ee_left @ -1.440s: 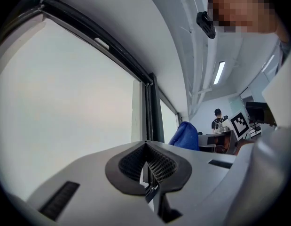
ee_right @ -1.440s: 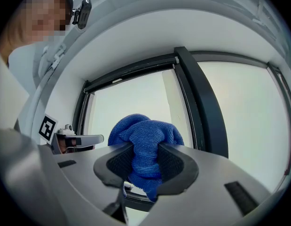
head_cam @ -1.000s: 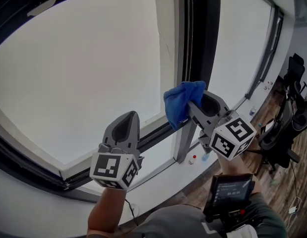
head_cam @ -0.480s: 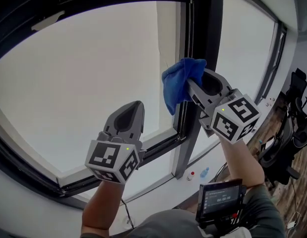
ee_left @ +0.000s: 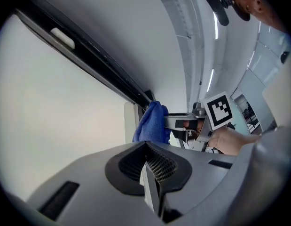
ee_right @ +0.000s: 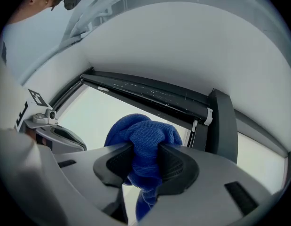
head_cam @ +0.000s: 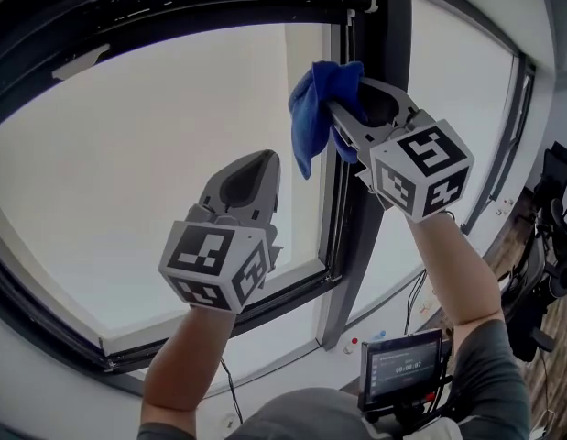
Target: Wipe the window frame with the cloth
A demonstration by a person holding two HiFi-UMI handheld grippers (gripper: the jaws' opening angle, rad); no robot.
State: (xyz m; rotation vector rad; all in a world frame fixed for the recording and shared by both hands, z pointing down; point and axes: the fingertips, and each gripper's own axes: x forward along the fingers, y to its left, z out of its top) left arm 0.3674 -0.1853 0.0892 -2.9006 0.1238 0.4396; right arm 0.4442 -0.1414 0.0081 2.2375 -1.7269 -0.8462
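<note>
Raised higher, right tool (head_cam: pixel 342 115) clamps blue cloth (head_cam: pixel 310 122) against window frame (head_cam: pixel 391 58).

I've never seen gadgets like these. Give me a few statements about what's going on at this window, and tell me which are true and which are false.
1. The right tool is clamped on a blue cloth. True.
2. The left tool holds a sponge. False: its jaws are together with nothing between them.
3. The blue cloth is up near the top of the window frame, beside its dark upright. True.
4. In the head view, the left tool sits higher than the right tool. False: it sits lower and to the left, in front of the glass pane.
</note>
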